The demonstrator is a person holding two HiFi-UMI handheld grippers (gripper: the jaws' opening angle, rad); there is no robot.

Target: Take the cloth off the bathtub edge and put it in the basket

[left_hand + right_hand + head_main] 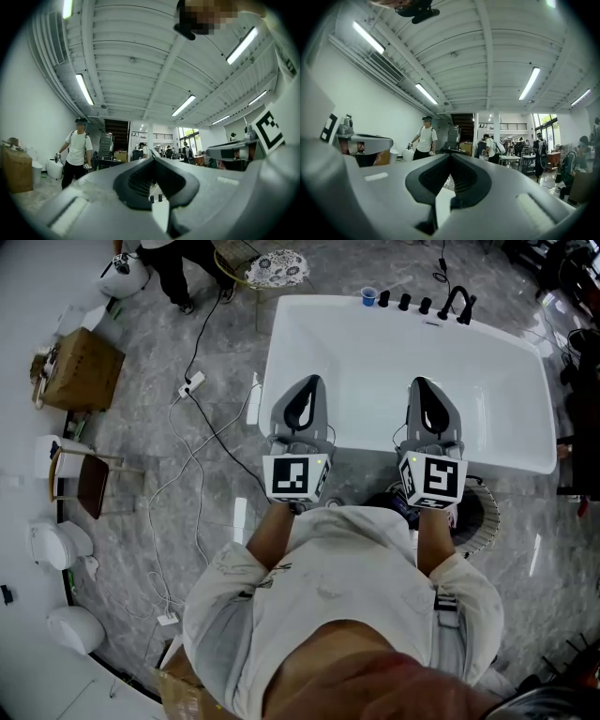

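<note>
At my feet the basket (476, 510), half hidden under the right gripper (419, 383), holds what I take for the cloth (386, 503), a dark lump; that gripper and the left gripper (311, 382) are both closed on nothing, and the tub (366, 442) rim beyond is bare, so I judge the job done.

Grey marbled floor (187, 343) with a corded white power strip (192, 383), a cardboard box (80, 367) and a brown-seated chair (89, 482) at one side; white ribbed ceiling (140, 56), strip lights (85, 89), plain white wall (370, 98), dark staircase (116, 132), bright windows (545, 120) beyond.
</note>
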